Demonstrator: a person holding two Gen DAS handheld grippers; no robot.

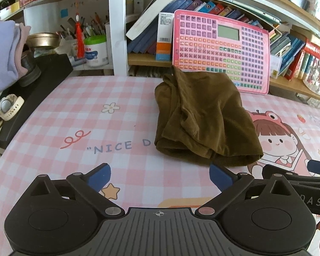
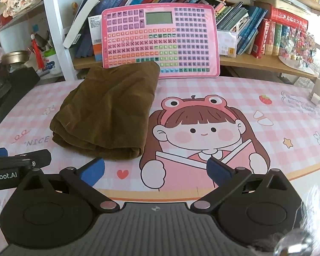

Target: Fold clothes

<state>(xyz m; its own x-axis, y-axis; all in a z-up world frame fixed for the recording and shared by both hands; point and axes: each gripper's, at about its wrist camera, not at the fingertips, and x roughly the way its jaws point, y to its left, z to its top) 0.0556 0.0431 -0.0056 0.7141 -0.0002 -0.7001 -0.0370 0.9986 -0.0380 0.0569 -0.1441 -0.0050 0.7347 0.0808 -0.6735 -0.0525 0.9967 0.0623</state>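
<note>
You had both tools spread wide with nothing between the jaws: your left tool (image 1: pixel 160 173) hung just short of the near edge of the brown garment (image 1: pixel 202 117), and your right tool (image 2: pixel 155 169) sat beside it, over the cartoon girl printed on the pink checked bench cover (image 1: pixel 74 111). The blue pads (image 1: pixel 99 173) touched no cloth in either view.

The garment lay on the bench as a thick, folded bundle, its rounded fold edge facing you and its far end close to the pink keyboard toy (image 2: pixel 160 40) propped against the bookshelf. In the right wrist view it looked fairly tidy; in the left wrist view the top layer was rumpled, with a loose flap standing up at the back.

My reading was that the fold was nearly finished and you had let go to judge it. If you meant to fold once more, you needed to take the near edge at its two corners, one tool on each, catching all the layers and not just the top one. The cloth looked soft and heavy, so a shallow pinch would likely have slipped. You would have done well to lift low, carry the edge straight toward the far end, and lay it down before opening, keeping clear of the keyboard toy behind.
</note>
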